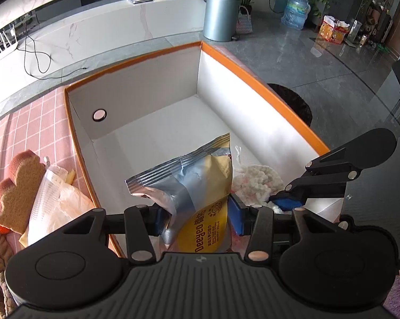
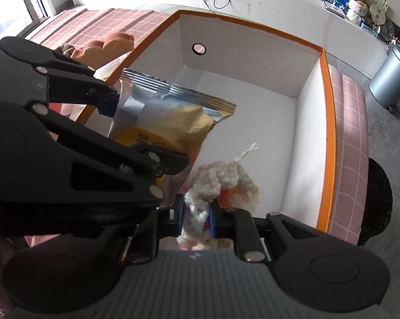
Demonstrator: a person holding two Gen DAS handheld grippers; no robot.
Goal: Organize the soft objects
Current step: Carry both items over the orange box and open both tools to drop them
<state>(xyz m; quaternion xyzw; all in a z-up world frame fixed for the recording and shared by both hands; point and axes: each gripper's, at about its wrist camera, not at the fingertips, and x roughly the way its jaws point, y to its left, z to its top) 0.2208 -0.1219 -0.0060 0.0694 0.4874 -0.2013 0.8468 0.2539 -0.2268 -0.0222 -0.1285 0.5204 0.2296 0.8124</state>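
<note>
My left gripper (image 1: 198, 219) is shut on a silver and yellow wet-wipe packet (image 1: 192, 186), held over the inside of a white box with an orange rim (image 1: 266, 87). My right gripper (image 2: 196, 219) is shut on a white knitted toy with pink and orange patches (image 2: 223, 183), hanging over the same box (image 2: 328, 133). In the left wrist view the right gripper (image 1: 285, 199) and the knitted toy (image 1: 255, 180) show just right of the packet. In the right wrist view the left gripper (image 2: 144, 130) holds the packet (image 2: 173, 111) at the left. The box floor below looks bare.
The box stands on a pink checked cloth (image 1: 27, 122). Left of it lie a brown toast-shaped plush (image 1: 16, 188) and a clear plastic bag (image 1: 53, 207). A grey bin (image 1: 221, 13), a water bottle (image 1: 297, 12) and a white counter (image 1: 93, 34) stand beyond.
</note>
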